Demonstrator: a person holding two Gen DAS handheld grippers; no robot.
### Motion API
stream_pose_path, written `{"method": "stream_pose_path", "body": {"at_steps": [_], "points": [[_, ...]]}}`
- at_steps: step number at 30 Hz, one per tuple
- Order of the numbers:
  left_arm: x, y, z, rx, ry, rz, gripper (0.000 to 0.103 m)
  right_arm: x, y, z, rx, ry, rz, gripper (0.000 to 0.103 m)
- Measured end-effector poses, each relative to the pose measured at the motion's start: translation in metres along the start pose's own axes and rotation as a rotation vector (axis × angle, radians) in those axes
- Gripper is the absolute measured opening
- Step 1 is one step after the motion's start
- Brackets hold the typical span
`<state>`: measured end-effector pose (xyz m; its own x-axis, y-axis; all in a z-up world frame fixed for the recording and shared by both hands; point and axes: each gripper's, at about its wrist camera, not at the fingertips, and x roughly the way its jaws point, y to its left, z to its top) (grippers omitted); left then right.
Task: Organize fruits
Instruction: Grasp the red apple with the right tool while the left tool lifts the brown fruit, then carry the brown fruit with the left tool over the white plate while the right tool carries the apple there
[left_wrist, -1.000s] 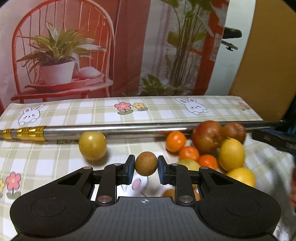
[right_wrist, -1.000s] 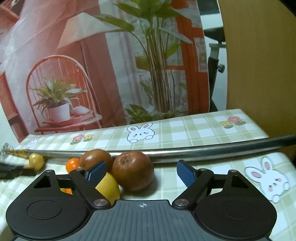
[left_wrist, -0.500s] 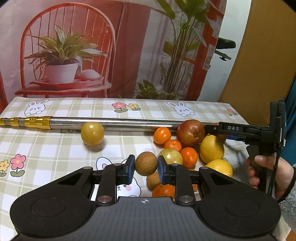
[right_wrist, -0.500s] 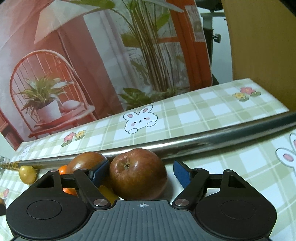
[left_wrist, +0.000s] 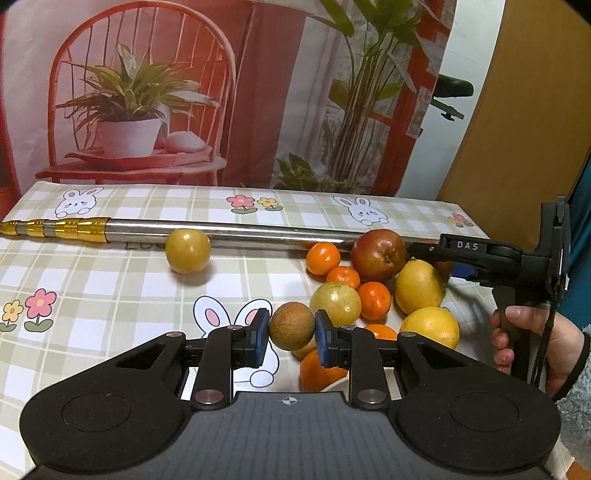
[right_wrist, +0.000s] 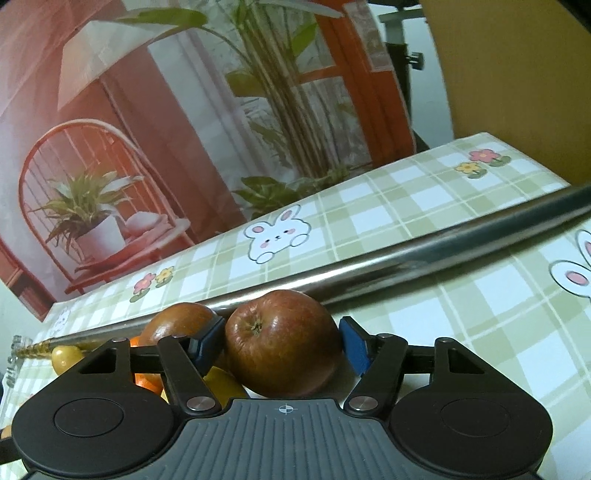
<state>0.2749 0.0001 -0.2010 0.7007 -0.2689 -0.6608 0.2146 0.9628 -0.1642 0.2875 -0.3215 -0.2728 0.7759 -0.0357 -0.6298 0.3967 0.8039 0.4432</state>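
Left gripper (left_wrist: 291, 332) clamped on a small brown round fruit (left_wrist: 291, 331), both blue pads touching it, held above the table's near edge. Below it an orange (left_wrist: 319, 371) and another fruit are partly hidden by the gripper body.

Right gripper (right_wrist: 280, 343) with its jaws around a red apple (right_wrist: 282, 347): the left pad touches the skin, the right pad sits at its flank, and whether the grip is tight cannot be told. A second red-brown fruit (right_wrist: 177, 325) is half hidden behind the left finger.

In the left wrist view, the person's right hand (left_wrist: 535, 343) holds that gripper's handle at the table's right edge, beside the heap of tangerines (left_wrist: 323, 258), lemons (left_wrist: 419, 286) and a pale green fruit (left_wrist: 335, 303). One yellow-green fruit (left_wrist: 187, 251) lies apart, touching a metal pole (left_wrist: 258, 234) that spans the table.

Surface: a checked tablecloth (left_wrist: 110, 288) printed with rabbits and flowers. Behind it, a printed backdrop (left_wrist: 221, 92) showing a red chair and potted plants.
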Motion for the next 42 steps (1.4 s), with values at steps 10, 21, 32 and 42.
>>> {"method": "stream_pose_path", "body": {"at_steps": [10,21,32,42], "points": [[-0.014,-0.003,-0.011,0.0,0.001,0.0,0.028,-0.043,-0.034,-0.018,0.079,-0.031,-0.073,0.063],[-0.041,-0.016,-0.032,-0.003,0.02,0.008,0.028,-0.115,-0.043,-0.05,0.133,-0.057,-0.023,0.063],[-0.095,-0.028,-0.046,-0.013,-0.035,0.016,0.028,-0.176,0.011,-0.068,0.006,-0.078,0.091,0.063],[-0.144,-0.028,-0.059,-0.043,-0.074,0.026,0.028,-0.221,0.054,-0.087,-0.083,-0.077,0.172,0.063]]}}
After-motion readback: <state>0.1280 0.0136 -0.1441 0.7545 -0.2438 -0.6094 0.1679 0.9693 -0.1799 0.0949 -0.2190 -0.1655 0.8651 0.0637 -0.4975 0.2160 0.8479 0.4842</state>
